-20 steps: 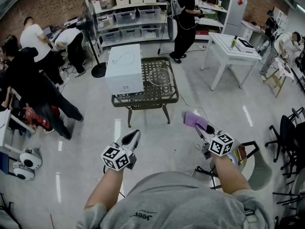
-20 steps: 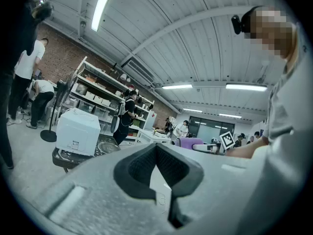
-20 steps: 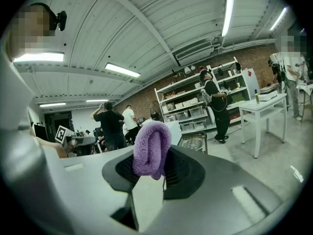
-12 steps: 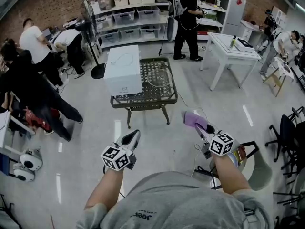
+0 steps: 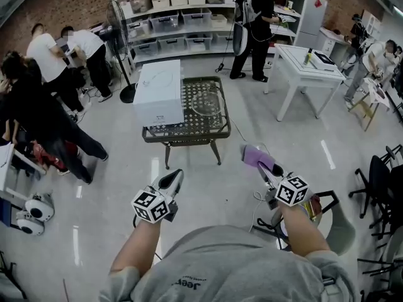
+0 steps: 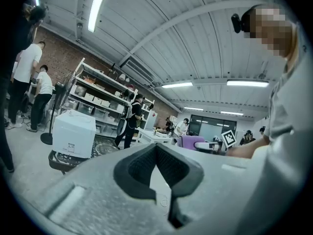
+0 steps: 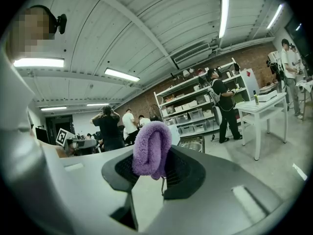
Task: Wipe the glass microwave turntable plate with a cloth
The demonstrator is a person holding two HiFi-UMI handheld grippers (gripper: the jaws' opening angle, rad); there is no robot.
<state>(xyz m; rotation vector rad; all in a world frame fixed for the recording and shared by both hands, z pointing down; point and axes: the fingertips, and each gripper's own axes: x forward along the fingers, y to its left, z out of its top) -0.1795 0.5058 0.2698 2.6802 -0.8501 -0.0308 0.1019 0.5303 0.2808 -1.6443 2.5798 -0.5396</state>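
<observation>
Approach comes first, we judge: we should walk up to the table [image 5: 186, 134] and keep a broad fold of cloth [image 5: 255, 156] free to meet the glass flat. Our right gripper [image 5: 265, 168] pinches the purple cloth; our left gripper [image 5: 172, 180] is pressed together on nothing. The plate [image 5: 206, 103] lies on the table's right half, beside the microwave [image 5: 158, 92], well apart from both grippers, far ahead and left of the right one.
</observation>
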